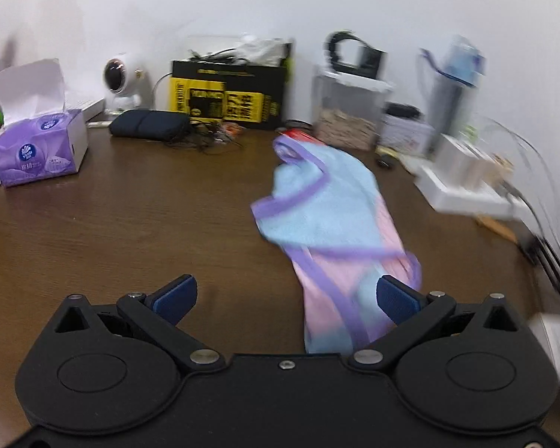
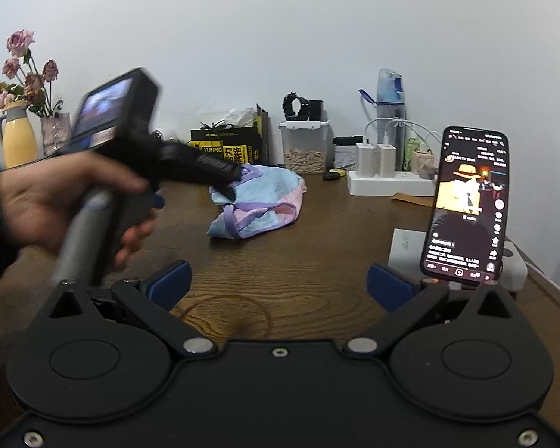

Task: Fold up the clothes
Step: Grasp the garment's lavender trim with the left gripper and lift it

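Crumpled cloth [image 1: 328, 220] mid-table [image 1: 130, 224], unfolded; left gripper [image 1: 285, 298] spread wide, empty, low over its near end, likely for a pinch; right gripper [image 2: 278, 283] likewise wide, empty, well back.

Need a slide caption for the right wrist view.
Right gripper open above table; left gripper reaches crumpled pastel garment.
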{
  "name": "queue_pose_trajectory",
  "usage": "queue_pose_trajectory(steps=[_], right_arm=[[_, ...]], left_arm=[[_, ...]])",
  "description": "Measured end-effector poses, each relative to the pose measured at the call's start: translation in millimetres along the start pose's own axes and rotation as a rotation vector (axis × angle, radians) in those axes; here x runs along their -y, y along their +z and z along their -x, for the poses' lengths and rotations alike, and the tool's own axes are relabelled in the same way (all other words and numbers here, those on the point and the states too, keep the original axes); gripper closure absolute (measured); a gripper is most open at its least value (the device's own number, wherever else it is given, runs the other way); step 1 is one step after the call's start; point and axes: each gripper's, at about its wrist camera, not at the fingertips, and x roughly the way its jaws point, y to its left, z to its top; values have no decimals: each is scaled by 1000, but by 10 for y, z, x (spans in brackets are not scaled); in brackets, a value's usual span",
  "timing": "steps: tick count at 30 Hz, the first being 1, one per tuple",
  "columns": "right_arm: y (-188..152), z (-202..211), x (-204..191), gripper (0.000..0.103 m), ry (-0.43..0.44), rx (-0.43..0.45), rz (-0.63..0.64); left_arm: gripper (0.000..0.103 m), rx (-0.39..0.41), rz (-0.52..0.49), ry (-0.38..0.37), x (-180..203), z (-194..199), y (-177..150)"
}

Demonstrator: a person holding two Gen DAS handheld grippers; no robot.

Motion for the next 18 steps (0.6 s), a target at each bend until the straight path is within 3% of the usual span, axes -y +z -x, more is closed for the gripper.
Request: queue_pose_trajectory(steps=[4, 6, 8, 10, 11, 15, 18], right_arm=[[-10, 6, 24, 1, -3, -7, -1], [-12, 6, 34, 1, -8, -17, 0], [-4, 2, 44, 1, -16, -18, 1], [-3, 2, 56, 1, -31, -19, 5], [-6, 1, 60, 1, -34, -19, 6], [-15, 29, 73, 1, -52, -13, -2], [-29, 68, 84, 1, -70, -5, 10]], left_arm=[[0, 54, 53, 73, -6, -282, 200], [3, 25, 56, 44, -10, -395, 267], [23, 2, 71, 22, -10, -522, 286], [85, -17, 49, -3, 9, -590, 240], [92, -34, 35, -7, 24, -622, 207], [99, -9, -44, -1, 53, -589, 183], [99, 38, -139, -27, 45, -366, 466]])
